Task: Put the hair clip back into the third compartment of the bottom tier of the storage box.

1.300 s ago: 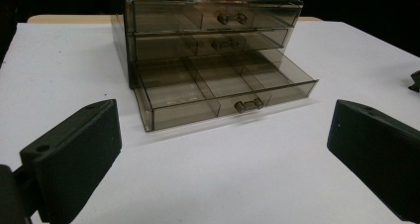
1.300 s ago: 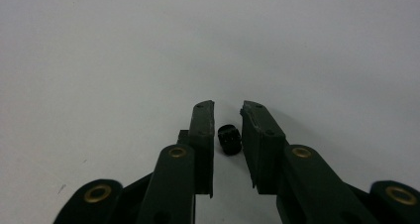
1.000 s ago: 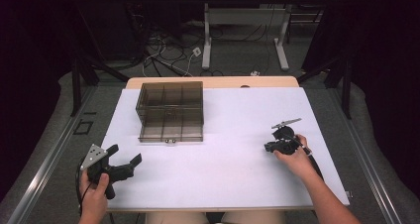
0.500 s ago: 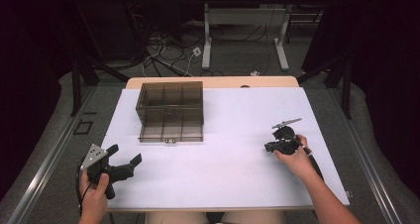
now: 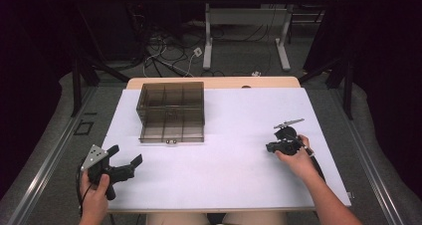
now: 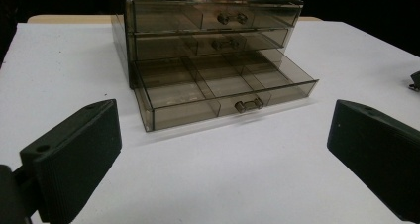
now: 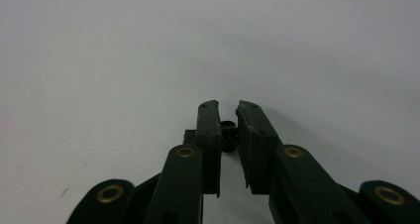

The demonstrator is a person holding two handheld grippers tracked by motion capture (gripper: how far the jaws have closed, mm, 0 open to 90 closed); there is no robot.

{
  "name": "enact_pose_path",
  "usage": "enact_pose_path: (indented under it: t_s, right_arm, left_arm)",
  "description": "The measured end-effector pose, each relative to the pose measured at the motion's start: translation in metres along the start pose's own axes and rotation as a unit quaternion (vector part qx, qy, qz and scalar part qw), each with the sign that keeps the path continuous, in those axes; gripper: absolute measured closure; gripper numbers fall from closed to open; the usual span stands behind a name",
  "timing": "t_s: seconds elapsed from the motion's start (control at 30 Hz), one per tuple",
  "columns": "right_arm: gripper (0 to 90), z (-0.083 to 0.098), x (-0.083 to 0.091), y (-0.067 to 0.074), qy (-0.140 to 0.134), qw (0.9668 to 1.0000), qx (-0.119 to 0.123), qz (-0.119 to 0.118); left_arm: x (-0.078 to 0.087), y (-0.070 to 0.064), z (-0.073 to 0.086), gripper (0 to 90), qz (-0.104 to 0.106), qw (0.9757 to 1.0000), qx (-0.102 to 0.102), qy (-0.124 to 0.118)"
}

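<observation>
Smoky plastic drawers (image 5: 171, 112) sit at the far left of the white table (image 5: 234, 170), bottom drawer (image 6: 225, 92) pulled out, the two above pushed in. Left gripper (image 5: 123, 158) hovers near the table's front left corner, jaws spread wide, nothing between them, aimed at that unit. Over on the right, well apart from the drawers, the right gripper (image 7: 228, 110) is down low at the tabletop, jaws clenched on a small black part (image 7: 228, 135) pinched between the pads. What that part is, I can't tell.
</observation>
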State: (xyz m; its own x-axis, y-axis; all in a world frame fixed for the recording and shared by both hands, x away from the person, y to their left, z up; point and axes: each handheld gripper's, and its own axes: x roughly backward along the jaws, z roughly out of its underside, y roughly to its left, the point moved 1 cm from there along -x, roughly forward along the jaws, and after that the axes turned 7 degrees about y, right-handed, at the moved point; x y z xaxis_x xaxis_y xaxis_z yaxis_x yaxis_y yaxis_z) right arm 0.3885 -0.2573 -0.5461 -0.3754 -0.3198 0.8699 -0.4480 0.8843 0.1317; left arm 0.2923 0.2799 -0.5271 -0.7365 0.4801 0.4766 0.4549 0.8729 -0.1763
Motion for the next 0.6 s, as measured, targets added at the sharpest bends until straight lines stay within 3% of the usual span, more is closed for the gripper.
enact_pose_path:
  t_s: [0.6]
  right_arm:
    - [80.2,-0.005,0.010,0.011,-0.021,0.9997,-0.002,-0.010]
  left_arm:
    - [0.000,0.000,0.000,0.4,0.000,1.0000,0.000,0.000]
